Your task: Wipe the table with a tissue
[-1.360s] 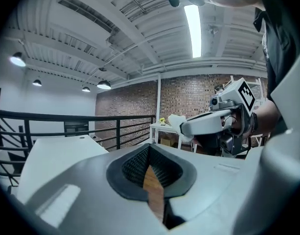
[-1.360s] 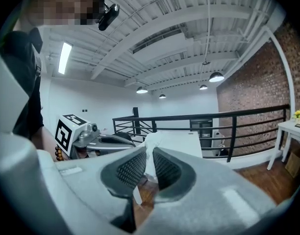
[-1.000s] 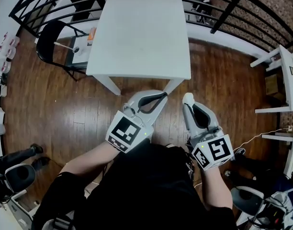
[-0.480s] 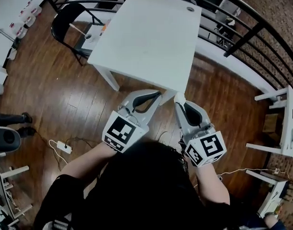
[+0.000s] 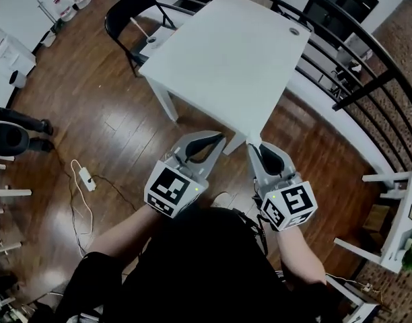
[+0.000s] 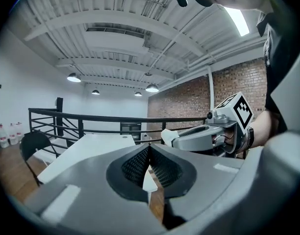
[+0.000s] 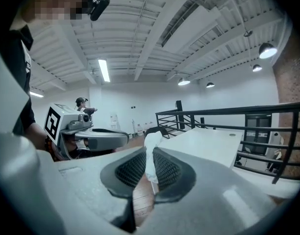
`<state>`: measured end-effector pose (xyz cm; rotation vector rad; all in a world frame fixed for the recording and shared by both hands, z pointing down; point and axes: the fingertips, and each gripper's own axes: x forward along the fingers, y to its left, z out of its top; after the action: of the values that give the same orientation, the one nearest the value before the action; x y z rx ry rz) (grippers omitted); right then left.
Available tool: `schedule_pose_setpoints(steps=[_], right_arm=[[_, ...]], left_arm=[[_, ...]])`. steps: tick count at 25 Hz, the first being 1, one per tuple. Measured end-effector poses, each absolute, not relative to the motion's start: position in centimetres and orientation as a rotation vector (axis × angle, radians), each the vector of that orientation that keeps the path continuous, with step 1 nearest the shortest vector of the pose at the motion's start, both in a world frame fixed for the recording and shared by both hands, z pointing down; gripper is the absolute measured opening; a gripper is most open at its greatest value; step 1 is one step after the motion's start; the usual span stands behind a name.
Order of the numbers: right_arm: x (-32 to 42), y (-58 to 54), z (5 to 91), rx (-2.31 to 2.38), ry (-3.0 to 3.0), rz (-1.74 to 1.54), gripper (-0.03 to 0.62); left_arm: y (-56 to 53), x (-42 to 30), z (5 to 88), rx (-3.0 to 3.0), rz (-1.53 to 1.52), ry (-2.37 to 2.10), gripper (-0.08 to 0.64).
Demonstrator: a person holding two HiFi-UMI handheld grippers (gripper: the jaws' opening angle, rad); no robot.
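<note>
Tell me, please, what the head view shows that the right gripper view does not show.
Only the head view shows the power strip on the floor. Only the right gripper view shows the ceiling lamps and how the right gripper pinches the tissue between its jaws. Both show the white table, the black chair, the railing and the left gripper.

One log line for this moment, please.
phase: pre-wipe | right gripper: shut on tissue | left gripper: shut, empty | table: no contact

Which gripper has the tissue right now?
The right gripper: its jaws clamp a crumpled white tissue. The left gripper is shut with nothing between its jaws.
</note>
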<state>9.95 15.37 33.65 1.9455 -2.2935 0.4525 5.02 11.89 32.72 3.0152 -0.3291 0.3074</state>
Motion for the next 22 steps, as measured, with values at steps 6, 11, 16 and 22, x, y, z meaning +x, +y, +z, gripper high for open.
schedule_pose_setpoints(steps=[6, 11, 16, 22], right_arm=[[10.8, 13.7, 34.6, 1.847, -2.327, 0.445, 0.029], [11.3, 10.4, 34.7, 1.808, -2.311, 0.418, 0.029], [11.6, 6.9, 34.7, 1.781, -2.278, 0.385, 0.029], [11.7, 4.1, 35.4, 1.734, -2.245, 0.378, 0.029]], left_arm=[[10.7, 4.7, 33.3, 2.981, 0.316, -0.447, 0.011], [7.7, 4.9, 33.4, 2.969, 0.288, -0.470, 0.011], [5.0, 5.1, 33.5, 2.968, 0.272, -0.447, 0.011], [2.6, 4.8, 34.2, 2.947, 0.290, -0.438, 0.011]])
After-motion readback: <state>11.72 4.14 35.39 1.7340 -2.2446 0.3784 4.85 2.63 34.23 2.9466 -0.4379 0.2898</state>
